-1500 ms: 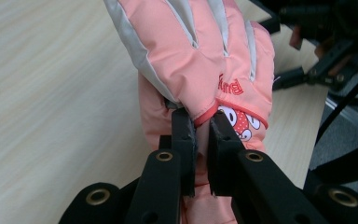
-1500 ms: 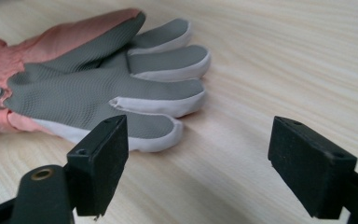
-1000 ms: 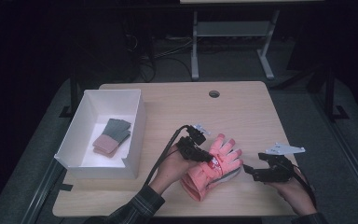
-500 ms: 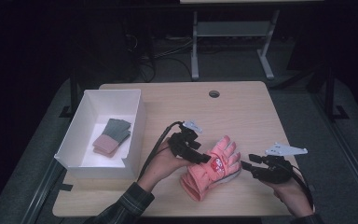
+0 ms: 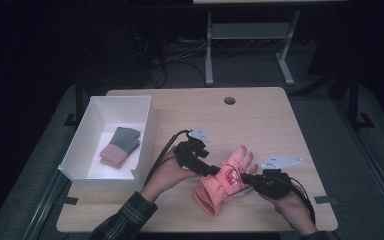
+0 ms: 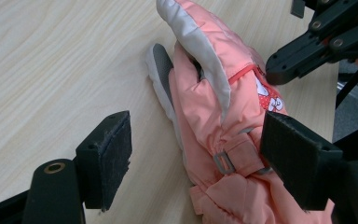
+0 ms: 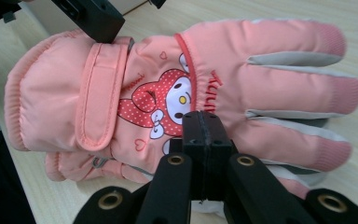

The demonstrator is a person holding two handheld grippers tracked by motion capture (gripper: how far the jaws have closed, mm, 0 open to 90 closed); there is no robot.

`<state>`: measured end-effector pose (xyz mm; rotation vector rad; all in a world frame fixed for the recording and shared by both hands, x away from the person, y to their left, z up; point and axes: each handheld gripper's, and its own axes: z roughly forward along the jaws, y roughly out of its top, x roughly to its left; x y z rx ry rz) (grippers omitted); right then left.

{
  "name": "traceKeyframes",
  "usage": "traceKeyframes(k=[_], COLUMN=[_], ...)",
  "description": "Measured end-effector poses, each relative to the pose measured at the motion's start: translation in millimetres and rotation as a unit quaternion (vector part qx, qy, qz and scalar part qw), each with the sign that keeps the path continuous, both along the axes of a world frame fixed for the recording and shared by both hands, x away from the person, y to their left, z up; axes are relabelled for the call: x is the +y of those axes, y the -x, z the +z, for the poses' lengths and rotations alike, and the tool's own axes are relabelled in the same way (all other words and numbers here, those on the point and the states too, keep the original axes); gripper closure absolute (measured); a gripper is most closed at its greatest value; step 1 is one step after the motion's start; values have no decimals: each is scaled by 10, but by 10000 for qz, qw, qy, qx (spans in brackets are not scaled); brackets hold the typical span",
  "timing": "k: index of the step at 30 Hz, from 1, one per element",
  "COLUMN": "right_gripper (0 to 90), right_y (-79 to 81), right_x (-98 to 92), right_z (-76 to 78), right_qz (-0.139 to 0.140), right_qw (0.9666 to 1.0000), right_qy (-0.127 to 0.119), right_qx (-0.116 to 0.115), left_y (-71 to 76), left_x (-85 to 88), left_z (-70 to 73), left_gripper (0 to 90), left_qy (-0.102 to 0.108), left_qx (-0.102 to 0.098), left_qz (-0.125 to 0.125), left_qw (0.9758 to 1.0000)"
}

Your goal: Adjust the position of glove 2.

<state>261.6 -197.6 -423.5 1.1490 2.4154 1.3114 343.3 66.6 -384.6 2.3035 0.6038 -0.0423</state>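
Near the front edge of the table: a pair of pink gloves (image 5: 225, 182), stacked one on the other, right of the middle, fingers aimed toward the far right corner.
Top glove (image 7: 177, 88): salmon-pink padded shell, a white-faced cartoon character in a red dotted hood on the back, red lettering beside it, pale grey panels between the fingers, ribbed pink fingertips, a wide wrist strap.
Lower glove (image 6: 165, 81): peeking out underneath, grey palm with a white edge flat on the wood, small grey buckle at the wrist.
Right gripper (image 5: 246, 178): at the gloves' right flank, and its jaws have just been closing; they meet pad to pad now in the right gripper view, with the top glove's edge right at the tips. Whether fabric is pinched between them I cannot tell.
Left gripper (image 5: 214, 171): over the cuff end, jaws just been opening, now standing wide apart either side of the wrist, pads off the fabric.
Further back, by the left edge: white box (image 5: 145, 125) holding folded cloths (image 5: 120, 146), grey and pink.
Far edge: round hole (image 5: 229, 100) in the tabletop.
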Motion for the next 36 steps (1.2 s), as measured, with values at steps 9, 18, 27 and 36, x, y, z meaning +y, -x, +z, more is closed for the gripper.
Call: traceKeyframes(k=[9, 18, 27, 36], right_gripper=[900, 900, 900, 900], right_y=[-104, -249, -262, -259], right_x=[156, 352, 469, 482], right_z=[-200, -280, -283, -289], right_qz=[200, 584, 646, 650], right_qw=[9989, 9968, 9959, 9953], right_qy=[382, 522, 635, 709], right_qx=[179, 139, 55, 62], left_y=[84, 104, -26, -3], left_x=[44, 173, -41, -5], left_z=[-122, -111, -234, -487], left_gripper=[246, 238, 206, 191], left_qy=[-65, 135, 83, -67], left_qx=[177, 230, 284, 562], left_qz=[46, 173, 166, 279], left_qw=[9998, 9995, 9994, 9980])
